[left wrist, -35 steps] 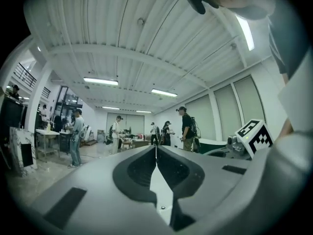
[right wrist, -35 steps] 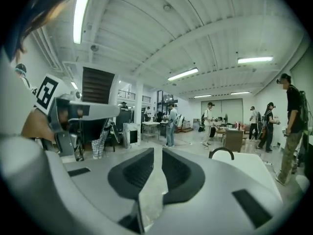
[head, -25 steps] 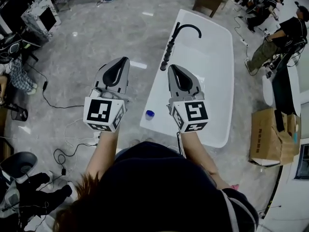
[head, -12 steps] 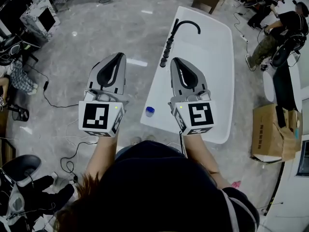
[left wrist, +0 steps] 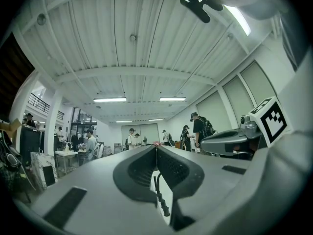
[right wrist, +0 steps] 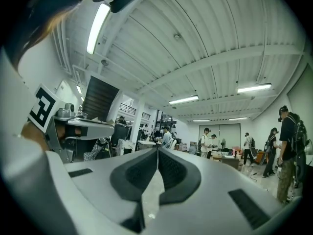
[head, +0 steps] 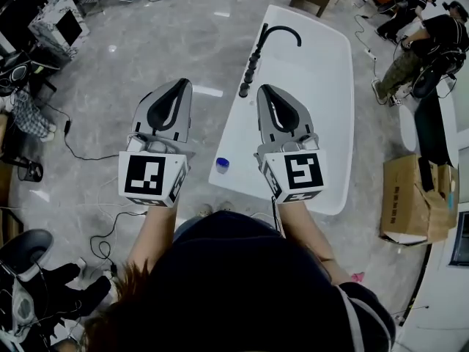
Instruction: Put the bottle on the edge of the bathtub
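Both tongs are pressed together with nothing in them. The left tongs (head: 184,83) and the right tongs (head: 262,89) are held side by side, pointing level, away from the person. Each gripper view shows its two dark pads meeting at the tips, with only the room beyond.

The bottle (head: 222,165) stands far below them. From above it shows in the gap between the two tongs, back by their marker cubes and a little nearer the right one. It seems to be on the near left corner of the bathtub (head: 234,127) rim already. From this steep angle I cannot be sure it sits fully on the ledge.

It is small, with a blue cap over a pale body, and is probably light plastic. I judge it stiff enough for a firm pinch, but smooth, easy to tip, and liable to slide on the glossy rim. The best hold would be across the body just under the cap, with the tongs coming down from above.

By count there are one bottle, one bathtub, two tongs, and one curved black tap (head: 282,32) ahead of the right tongs' tips. A short row of black knobs (head: 249,72) is too small to number.
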Demonstrator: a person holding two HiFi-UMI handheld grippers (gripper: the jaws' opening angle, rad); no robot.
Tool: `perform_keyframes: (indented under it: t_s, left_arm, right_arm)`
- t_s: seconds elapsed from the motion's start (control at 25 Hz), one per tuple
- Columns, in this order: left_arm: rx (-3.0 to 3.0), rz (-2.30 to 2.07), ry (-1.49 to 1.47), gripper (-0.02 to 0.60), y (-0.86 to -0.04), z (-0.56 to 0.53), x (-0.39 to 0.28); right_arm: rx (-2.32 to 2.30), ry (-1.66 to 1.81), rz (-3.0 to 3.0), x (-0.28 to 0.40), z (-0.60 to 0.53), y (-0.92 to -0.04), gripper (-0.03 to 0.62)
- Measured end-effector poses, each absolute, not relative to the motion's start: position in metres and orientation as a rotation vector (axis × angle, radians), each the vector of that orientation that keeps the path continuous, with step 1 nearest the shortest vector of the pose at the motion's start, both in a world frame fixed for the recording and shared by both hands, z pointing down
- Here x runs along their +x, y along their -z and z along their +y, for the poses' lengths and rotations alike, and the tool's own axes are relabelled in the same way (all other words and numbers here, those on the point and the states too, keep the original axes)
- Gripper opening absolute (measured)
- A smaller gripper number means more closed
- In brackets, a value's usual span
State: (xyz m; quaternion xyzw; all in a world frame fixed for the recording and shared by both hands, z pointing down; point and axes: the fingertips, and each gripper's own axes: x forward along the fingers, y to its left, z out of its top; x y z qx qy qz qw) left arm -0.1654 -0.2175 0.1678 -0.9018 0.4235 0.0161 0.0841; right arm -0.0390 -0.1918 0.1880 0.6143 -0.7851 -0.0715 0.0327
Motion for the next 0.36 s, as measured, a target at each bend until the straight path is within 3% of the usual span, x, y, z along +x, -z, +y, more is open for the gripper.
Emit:
perform_keyframes:
  t_s: [0.36]
  left_arm:
    - [-2.683, 1.290, -0.049, 0.028, -0.174, -0.207, -0.147]
  right_arm:
    - [1.855, 0.226, -2.460, -0.025, -0.186, -0.193, 0.034]
